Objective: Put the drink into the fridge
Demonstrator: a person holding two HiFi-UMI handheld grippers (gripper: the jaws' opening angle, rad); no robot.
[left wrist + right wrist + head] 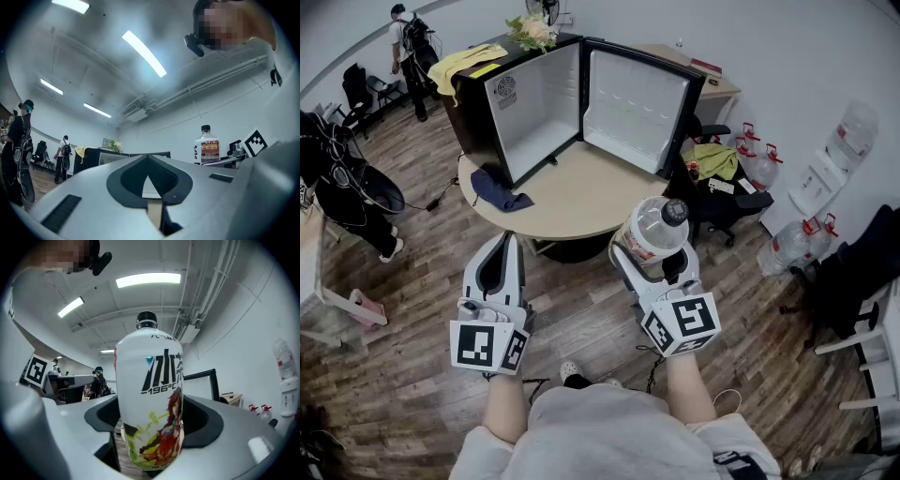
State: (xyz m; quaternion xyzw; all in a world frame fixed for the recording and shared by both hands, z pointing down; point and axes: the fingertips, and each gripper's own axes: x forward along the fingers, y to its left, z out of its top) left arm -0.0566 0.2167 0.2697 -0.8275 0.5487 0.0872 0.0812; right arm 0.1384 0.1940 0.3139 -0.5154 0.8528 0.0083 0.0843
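Right claw [654,256] near-level, clamping upright drink bottle [651,231].

Drink [150,394]: clear plastic bottle, glossy printed wrap, smooth black plastic cap.
Right tool [656,255]: smooth, matt pale grey plastic with dark matt inner pads.
Left tool [507,238]: the same matt grey plastic; its cube bears flat black-and-white printed squares.
Fridge [478,108]: glossy black shell, smooth white plastic lining inside.
Counter [581,197]: under the fridge, smooth pale wood-look top with a low sheen.
Blue cloth [500,192]: in front of the fridge, soft and crumpled.
Yellow cloth [464,64]: on top of the fridge, limp fabric.
Floor [412,356]: around the fridge's counter, brown wood-grain planks, slightly shiny.
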